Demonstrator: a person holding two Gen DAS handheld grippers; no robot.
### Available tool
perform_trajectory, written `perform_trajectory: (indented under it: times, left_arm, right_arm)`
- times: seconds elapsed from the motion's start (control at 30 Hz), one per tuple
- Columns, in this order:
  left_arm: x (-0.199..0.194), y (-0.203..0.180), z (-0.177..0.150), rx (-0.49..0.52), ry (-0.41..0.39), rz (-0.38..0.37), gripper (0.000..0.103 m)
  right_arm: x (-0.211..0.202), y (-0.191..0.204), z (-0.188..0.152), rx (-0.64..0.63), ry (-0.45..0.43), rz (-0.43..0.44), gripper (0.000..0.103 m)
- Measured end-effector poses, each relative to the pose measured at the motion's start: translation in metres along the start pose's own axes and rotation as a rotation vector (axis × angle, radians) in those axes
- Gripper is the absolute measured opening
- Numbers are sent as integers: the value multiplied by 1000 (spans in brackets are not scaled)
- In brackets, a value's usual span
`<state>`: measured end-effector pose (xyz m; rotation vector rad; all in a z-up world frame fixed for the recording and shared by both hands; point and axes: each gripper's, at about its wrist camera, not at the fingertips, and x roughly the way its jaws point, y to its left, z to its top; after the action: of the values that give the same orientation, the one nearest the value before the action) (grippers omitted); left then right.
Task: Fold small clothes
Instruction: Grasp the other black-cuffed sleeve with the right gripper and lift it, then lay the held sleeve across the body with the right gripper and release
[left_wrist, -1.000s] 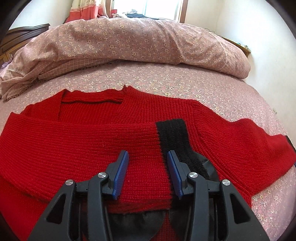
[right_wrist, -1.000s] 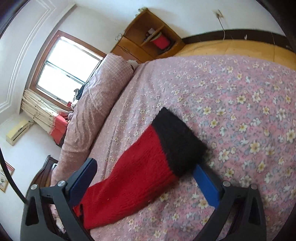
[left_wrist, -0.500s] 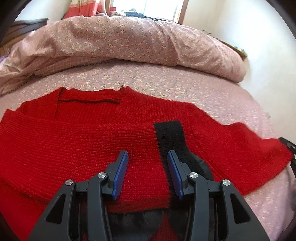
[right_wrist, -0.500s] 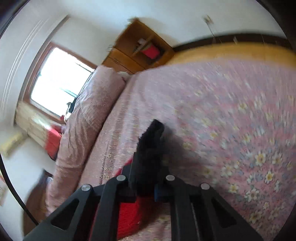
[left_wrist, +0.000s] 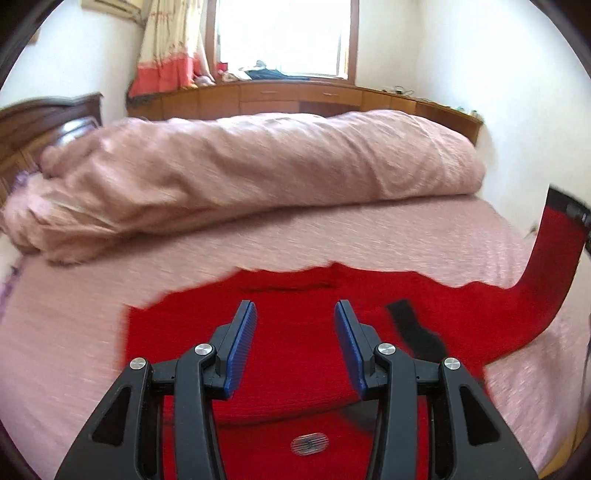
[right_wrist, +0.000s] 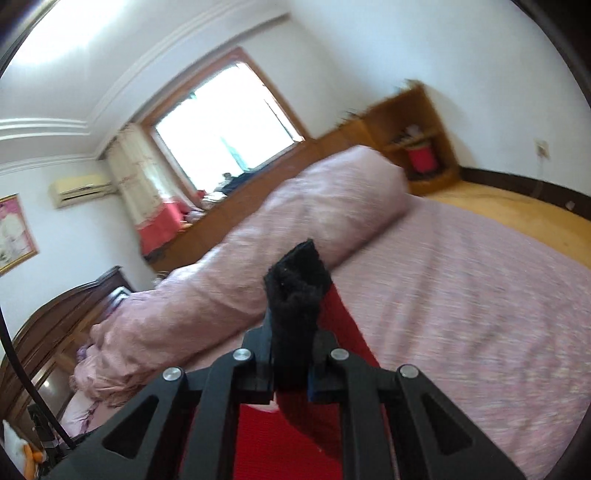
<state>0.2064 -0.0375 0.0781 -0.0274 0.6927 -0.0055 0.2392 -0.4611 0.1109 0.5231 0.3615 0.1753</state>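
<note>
A red knit sweater (left_wrist: 295, 332) lies on the pink floral bed sheet (left_wrist: 74, 332). One sleeve is folded across its body, with its black cuff (left_wrist: 413, 328) lying on the red. My left gripper (left_wrist: 293, 325) is open and empty above the sweater's body. My right gripper (right_wrist: 291, 332) is shut on the other sleeve's black cuff (right_wrist: 295, 288) and holds it raised off the bed. That lifted red sleeve (left_wrist: 554, 266) rises at the right edge of the left wrist view.
A rolled pink quilt (left_wrist: 258, 170) lies across the far side of the bed. A dark wooden headboard (left_wrist: 44, 122) is at left. A wooden cabinet (left_wrist: 295, 96) runs under the window. Wooden floor (right_wrist: 517, 210) lies beyond the bed.
My right gripper shut on the black cuff and lifted the sleeve off the bed. My left gripper rose and drew back from the sweater, still open.
</note>
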Motion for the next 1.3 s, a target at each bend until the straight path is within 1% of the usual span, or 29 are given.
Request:
perform_trajectory:
  times: [0.03, 0.1, 0.17, 0.2, 0.27, 0.37, 0.43, 0.5, 0.53, 0.6, 0.67, 0.7, 0.73, 0.83, 0.93, 1.13, 1.2, 1.23, 1.27, 1.3]
  left_arm:
    - [-10, 15, 2, 7, -8, 26, 38]
    - [-25, 43, 2, 23, -23, 70, 39]
    - [-33, 67, -1, 32, -35, 115, 45]
    - [-35, 80, -3, 30, -36, 133, 46]
    - [-34, 101, -7, 5, -33, 147, 47]
    - [-24, 135, -18, -81, -18, 141, 47]
    - [-10, 155, -25, -118, 15, 143, 47]
    - [5, 167, -30, -127, 51, 162, 47]
    - [10, 171, -31, -136, 67, 166, 47]
    - [20, 180, -32, -170, 93, 150, 47]
    - [25, 185, -33, -200, 117, 140, 47]
    - [25, 186, -33, -208, 120, 137, 47]
    - [24, 187, -33, -215, 120, 134, 47]
    - [18, 182, -33, -202, 105, 128, 47]
    - [19, 178, -33, -183, 111, 138, 47]
    - [25, 172, -36, -150, 141, 148, 47]
    - [25, 171, -36, -149, 144, 140, 47]
    - [25, 171, -36, -150, 144, 138, 47]
    - [25, 172, -36, -151, 144, 136, 47]
    - [24, 172, -36, -152, 142, 133, 47]
  right_arm:
    - [-2, 11, -2, -6, -7, 22, 12]
    - [3, 49, -10, -23, -17, 75, 12]
    - [11, 84, -17, -43, -14, 122, 12]
    - [16, 103, -22, -56, -11, 144, 12]
    - [29, 145, -36, -89, -1, 190, 12]
    - [47, 197, -59, -140, 21, 247, 12]
    - [63, 233, -82, -192, 40, 265, 12]
    - [75, 262, -107, -229, 66, 279, 12]
    - [87, 279, -125, -245, 90, 286, 12]
    - [104, 294, -152, -271, 135, 290, 12]
    - [121, 313, -190, -305, 187, 291, 12]
    - [128, 317, -201, -314, 200, 288, 12]
    - [134, 323, -218, -328, 230, 280, 12]
    - [151, 329, -254, -366, 323, 273, 12]
    - [157, 330, -282, -418, 364, 267, 12]
    - [170, 325, -306, -430, 447, 292, 15]
    - [175, 322, -310, -419, 485, 302, 24]
    - [176, 322, -310, -413, 496, 303, 38]
    - [177, 320, -308, -391, 502, 316, 47]
    - [175, 318, -306, -362, 498, 342, 49]
